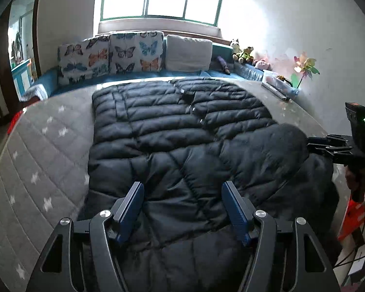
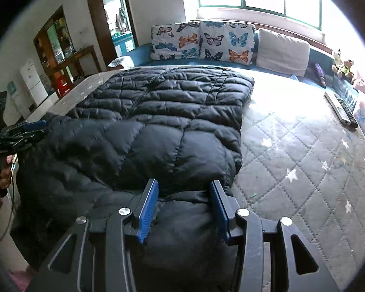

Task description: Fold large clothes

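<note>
A black quilted puffer jacket (image 1: 172,131) lies spread on the grey quilted mattress (image 1: 43,146), its near part bunched and hanging toward the bed's front edge. My left gripper (image 1: 183,189) is open above the jacket's near end, nothing between its blue pads. In the right wrist view the jacket (image 2: 158,112) lies on the mattress (image 2: 304,158) to the left. My right gripper (image 2: 183,188) is open over the jacket's near right corner, with fabric below the jaws. The right gripper also shows in the left wrist view (image 1: 328,143) at the jacket's right side; the left gripper shows in the right wrist view (image 2: 22,131) at its left side.
Butterfly cushions (image 1: 109,56) and a plain pillow (image 1: 188,53) lean at the bed's far end under a window. Plush toys (image 1: 243,51), a box (image 1: 277,82) and a pinwheel (image 1: 304,68) line the right wall. A remote (image 2: 340,109) lies on the mattress. A cabinet (image 2: 58,46) stands left.
</note>
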`<act>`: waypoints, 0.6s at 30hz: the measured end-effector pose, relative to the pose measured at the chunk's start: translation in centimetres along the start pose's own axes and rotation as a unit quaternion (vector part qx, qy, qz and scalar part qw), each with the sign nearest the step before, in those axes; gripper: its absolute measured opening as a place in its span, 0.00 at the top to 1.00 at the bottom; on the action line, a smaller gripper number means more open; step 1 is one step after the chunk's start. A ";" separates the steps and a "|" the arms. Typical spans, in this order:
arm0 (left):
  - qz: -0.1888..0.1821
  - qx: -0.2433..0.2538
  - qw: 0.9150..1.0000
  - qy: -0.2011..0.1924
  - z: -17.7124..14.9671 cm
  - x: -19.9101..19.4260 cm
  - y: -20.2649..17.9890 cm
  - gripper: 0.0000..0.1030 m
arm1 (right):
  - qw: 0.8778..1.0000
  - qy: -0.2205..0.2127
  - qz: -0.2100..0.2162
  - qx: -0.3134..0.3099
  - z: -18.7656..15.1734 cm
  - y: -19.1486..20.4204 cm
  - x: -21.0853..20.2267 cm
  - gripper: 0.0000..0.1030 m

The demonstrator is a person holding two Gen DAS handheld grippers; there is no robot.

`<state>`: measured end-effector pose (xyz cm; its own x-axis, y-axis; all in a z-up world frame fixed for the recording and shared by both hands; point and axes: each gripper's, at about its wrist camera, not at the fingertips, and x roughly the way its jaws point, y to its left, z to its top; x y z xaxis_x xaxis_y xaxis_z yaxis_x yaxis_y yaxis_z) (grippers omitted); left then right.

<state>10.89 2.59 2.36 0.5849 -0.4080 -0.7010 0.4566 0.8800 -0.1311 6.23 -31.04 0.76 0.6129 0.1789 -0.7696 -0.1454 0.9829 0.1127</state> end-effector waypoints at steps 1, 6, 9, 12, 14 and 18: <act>-0.001 -0.003 1.000 -0.001 -0.5 0.3 0.2 0.32 | 1.000 -0.001 0.001 -0.002 -0.4 0.0 0.2 0.53; 0.010 -0.010 1.000 -0.005 -2.3 1.7 0.5 0.32 | 0.999 -0.021 0.021 0.014 -2.5 -0.8 1.3 0.53; 0.021 -0.008 1.000 -0.003 -2.5 2.2 0.2 0.32 | 0.999 -0.030 0.021 0.018 -2.9 -0.9 1.2 0.53; 0.021 -0.007 1.000 -0.002 -2.6 2.3 0.2 0.32 | 1.000 -0.019 0.011 -0.002 -2.2 -0.5 0.8 0.53; 0.024 -0.005 1.000 -0.003 -2.5 2.3 0.2 0.32 | 1.000 -0.012 0.009 -0.001 -1.1 -0.4 0.0 0.53; 0.023 -0.004 1.000 -0.008 -2.5 2.2 0.3 0.32 | 0.999 -0.035 0.014 -0.004 1.1 0.0 -1.1 0.53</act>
<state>10.70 2.58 -0.96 0.6157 -0.3698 -0.6958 0.4226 0.9003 -0.1045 6.38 -31.23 2.28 0.6612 0.2088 -0.7206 -0.1695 0.9772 0.1277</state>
